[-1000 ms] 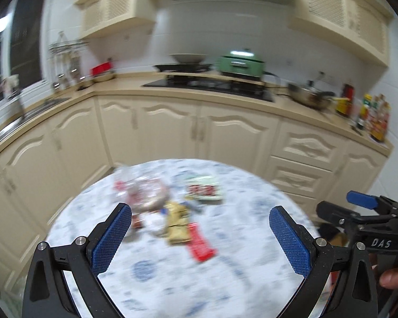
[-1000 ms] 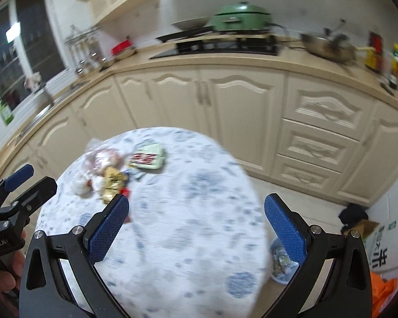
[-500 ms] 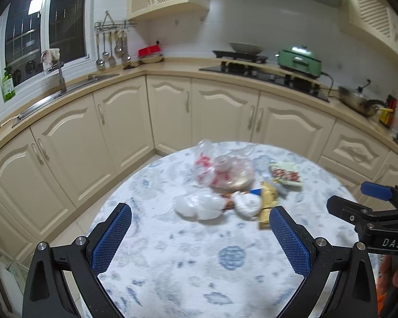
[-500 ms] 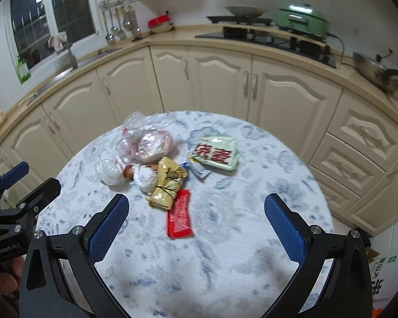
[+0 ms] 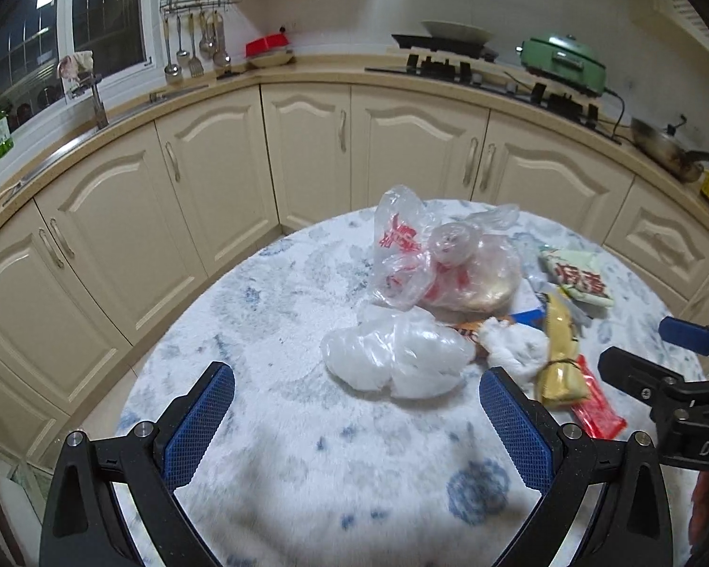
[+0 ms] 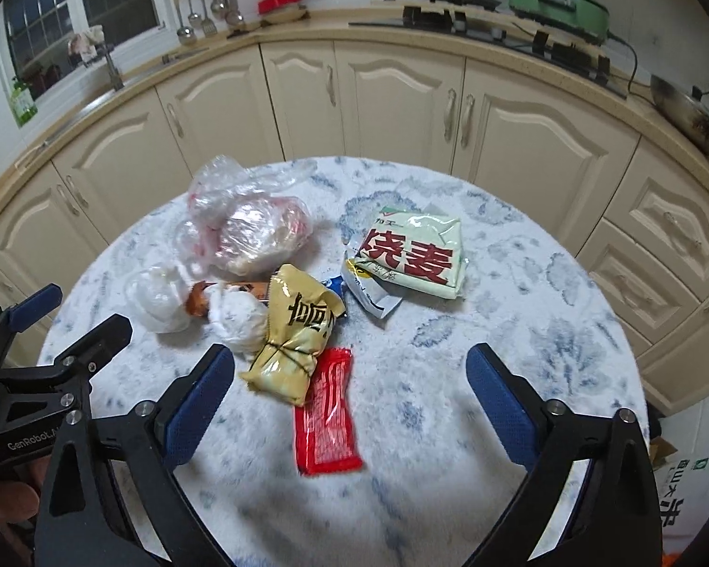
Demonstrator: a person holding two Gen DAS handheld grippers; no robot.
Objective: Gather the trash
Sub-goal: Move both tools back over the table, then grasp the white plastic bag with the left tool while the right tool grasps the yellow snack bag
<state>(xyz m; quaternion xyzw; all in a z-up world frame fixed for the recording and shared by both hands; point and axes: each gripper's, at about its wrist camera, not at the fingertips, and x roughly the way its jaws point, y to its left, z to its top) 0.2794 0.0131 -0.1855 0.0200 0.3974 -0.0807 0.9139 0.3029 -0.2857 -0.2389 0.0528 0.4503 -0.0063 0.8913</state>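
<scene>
Both grippers hover over the round table [image 6: 520, 293], left gripper [image 5: 354, 420] and right gripper [image 6: 350, 406] each with fingers wide apart, holding nothing. The trash lies mid-table: clear bag [image 6: 246, 231], white wad [image 6: 238, 316], tan packet [image 6: 293, 335], red wrapper [image 6: 326, 420] nearest, green packet [image 6: 416, 255] to the right.

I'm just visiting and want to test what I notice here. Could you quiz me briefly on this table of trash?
1. True or false: the right hand-held gripper is shut on the red wrapper.
2. Which wrapper has a thin band tied around it? A) the pale green packet B) the tan packet C) the red wrapper
3. Fill in: the crumpled white bag lies just beyond the open ____ hand-held gripper.

Key: 1 false, it is open and holds nothing; 2 B; 3 left.
</scene>
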